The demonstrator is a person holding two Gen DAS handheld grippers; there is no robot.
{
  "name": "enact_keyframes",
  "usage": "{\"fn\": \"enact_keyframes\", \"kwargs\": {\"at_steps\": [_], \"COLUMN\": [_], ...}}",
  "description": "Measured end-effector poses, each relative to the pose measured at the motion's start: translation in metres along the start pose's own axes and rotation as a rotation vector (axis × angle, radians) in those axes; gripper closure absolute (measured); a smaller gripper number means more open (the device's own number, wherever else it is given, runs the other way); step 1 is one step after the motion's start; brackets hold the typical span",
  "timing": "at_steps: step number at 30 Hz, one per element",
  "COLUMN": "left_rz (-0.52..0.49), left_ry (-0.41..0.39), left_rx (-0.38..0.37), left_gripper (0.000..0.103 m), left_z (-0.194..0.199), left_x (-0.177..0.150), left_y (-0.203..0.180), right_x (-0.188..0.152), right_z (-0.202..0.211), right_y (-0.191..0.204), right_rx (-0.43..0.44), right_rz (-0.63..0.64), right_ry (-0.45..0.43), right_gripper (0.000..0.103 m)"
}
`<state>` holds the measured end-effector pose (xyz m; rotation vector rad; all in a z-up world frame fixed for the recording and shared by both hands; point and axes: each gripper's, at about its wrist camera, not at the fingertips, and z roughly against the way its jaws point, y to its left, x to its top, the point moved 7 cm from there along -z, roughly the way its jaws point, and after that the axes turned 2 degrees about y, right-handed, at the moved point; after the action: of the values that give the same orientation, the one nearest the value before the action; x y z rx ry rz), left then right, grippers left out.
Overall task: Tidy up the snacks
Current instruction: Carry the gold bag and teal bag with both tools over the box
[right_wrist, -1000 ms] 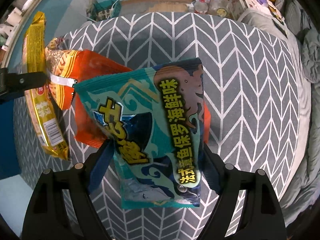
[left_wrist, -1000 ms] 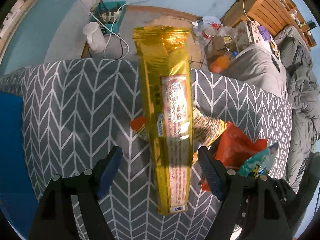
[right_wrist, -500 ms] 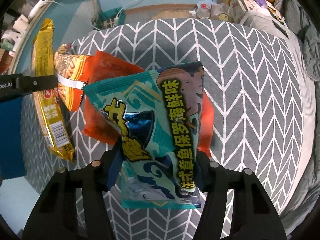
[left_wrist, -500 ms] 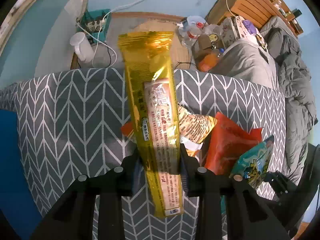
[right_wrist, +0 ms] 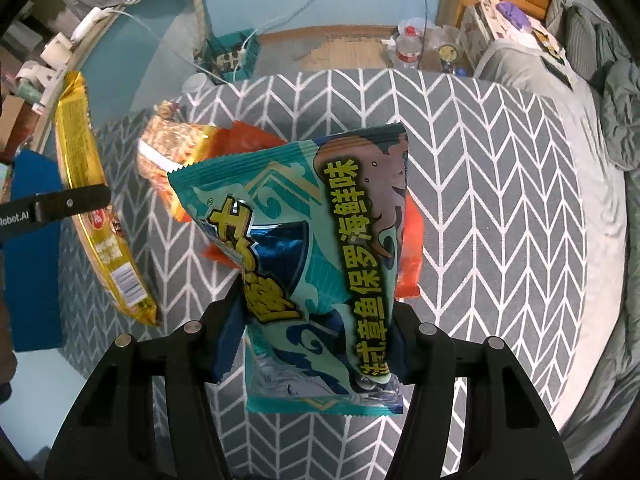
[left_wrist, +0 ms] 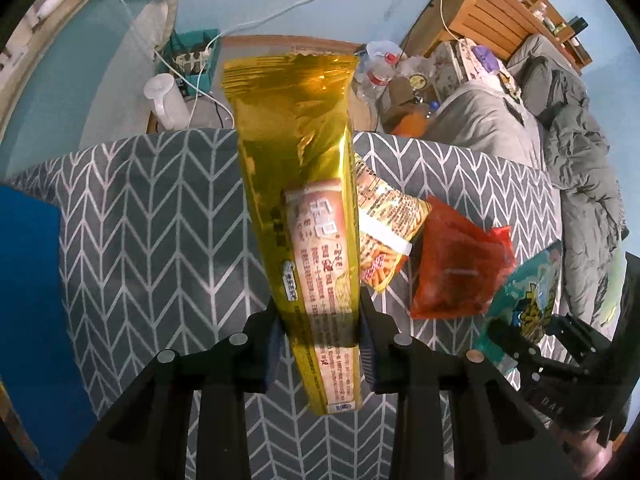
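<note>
Clearly, both tongs are loaded. At the far left of the right wrist view lies a blue mat (right_wrist: 30, 248) beside the grey chevron-patterned cloth (right_wrist: 480, 200) that covers the surface below. Over that left side the left tongs (left_wrist: 320, 332) are clamped on a long gold snack packet (left_wrist: 304, 208), gripping it near its lower end; the packet stands lengthwise away from the camera, its crimped top edge reaching toward the far floor, its barcoded end hanging near the camera, clear of the cloth.

Just right of the gold packet, a yellow-orange patterned snack bag (left_wrist: 384, 232) lies on the cloth, and a red snack bag (left_wrist: 456, 268) lies beside it, touching or slightly overlapping its right edge. Further right, the right tongs (right_wrist: 316, 320) are closed on a teal seafood-flavour snack bag (right_wrist: 320, 264), pinching its lower half from both sides; the bag is held above the red one and hides part of it from the right wrist camera.

Beyond the cloth's far edge, on the floor, stand a white jug (left_wrist: 166, 100), a teal basket with a power strip (left_wrist: 192, 56) and some plastic bottles (left_wrist: 378, 68). At the far right lies grey bedding (left_wrist: 580, 168) beside a wooden slatted frame (left_wrist: 496, 12).
</note>
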<state>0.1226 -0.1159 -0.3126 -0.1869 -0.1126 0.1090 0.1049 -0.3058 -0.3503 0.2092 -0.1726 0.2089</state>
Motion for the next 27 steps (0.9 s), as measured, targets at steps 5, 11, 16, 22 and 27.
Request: {"fn": "enact_keyframes", "kwargs": {"at_steps": [5, 11, 16, 22, 27], "left_rz": [-0.008, -0.003, -0.02, -0.02, -0.004], "left_ry": [-0.018, -0.03, -0.054, -0.078, -0.104], "left_rx": [-0.015, -0.046, -0.055, -0.046, -0.056], "left_gripper": [0.07, 0.071, 0.071, 0.073, 0.074], "left_z": [0.014, 0.032, 0.052, 0.075, 0.095], "left_x": [-0.009, -0.02, -0.031, -0.039, -0.046], "left_y": [0.003, 0.009, 0.018, 0.028, 0.039], "right_x": [0.001, 0.005, 0.013, 0.013, 0.011], "right_z": [0.017, 0.031, 0.039, 0.049, 0.054], "right_y": [0.014, 0.036, 0.056, 0.08, 0.103], "right_rx": [0.003, -0.003, 0.0, 0.012, 0.031], "right_rz": [0.026, 0.056, 0.076, 0.11, 0.136], "right_ry": [-0.019, -0.044, -0.06, -0.077, -0.087], "right_gripper": [0.044, 0.044, 0.044, 0.044, 0.044]}}
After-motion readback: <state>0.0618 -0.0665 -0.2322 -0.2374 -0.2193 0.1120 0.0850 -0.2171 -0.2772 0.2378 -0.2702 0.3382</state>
